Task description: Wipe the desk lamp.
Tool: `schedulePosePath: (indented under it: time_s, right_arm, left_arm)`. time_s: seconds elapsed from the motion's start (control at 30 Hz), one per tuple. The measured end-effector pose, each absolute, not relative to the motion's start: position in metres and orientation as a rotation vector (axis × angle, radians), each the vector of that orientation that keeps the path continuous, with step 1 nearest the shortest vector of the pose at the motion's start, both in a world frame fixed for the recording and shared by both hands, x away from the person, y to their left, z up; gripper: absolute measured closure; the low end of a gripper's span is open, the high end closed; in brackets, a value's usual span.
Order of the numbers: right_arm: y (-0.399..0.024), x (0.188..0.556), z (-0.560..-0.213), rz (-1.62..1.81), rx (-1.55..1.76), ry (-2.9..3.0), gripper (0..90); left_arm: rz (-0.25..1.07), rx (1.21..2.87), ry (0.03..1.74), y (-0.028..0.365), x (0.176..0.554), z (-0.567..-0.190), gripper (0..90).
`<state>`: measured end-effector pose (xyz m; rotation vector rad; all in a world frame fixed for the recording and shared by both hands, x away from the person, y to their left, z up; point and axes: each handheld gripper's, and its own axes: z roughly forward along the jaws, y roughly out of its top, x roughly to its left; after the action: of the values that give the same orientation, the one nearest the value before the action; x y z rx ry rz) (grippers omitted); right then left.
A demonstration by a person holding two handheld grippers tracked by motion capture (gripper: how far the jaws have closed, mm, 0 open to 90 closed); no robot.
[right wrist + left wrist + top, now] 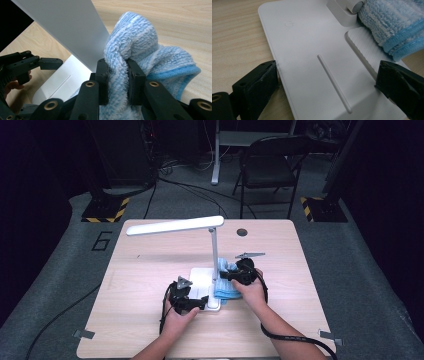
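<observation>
Tightly, right tool [118, 75] pinches fluffy blue terry cloth [150, 47] beside smooth lamp base [312, 50].

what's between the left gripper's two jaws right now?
The lamp base: in the left gripper view, the left gripper has one jaw on each side edge of the white slab, with the blue cloth beyond.

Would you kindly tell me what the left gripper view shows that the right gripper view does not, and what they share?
Left gripper view alone: the lamp base from above with its power symbol, raised ridge and ribbed recess, the left claw gripping the base's edges. Right gripper view alone: the right claw shut on the blue cloth, with the lamp's stem beside it. Both: cloth, base and wooden table.
</observation>
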<state>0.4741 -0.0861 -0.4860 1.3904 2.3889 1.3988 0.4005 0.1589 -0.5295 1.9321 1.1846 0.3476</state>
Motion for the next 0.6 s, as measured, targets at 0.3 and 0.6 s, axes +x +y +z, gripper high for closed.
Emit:
schedulePosePath:
  time_s: [0.3,0.6]
  right_arm:
    - [-0.086,0.474,-0.483,1.405,1.400,2.387,74.5]
    - [-0.086,0.471,-0.467,1.443,1.379,2.390,74.5]
  left_arm:
    - [0.348,1.932,1.185,0.159,0.401,-0.529,3.8]
    - [0.347,1.932,1.185,0.159,0.400,-0.529,3.8]
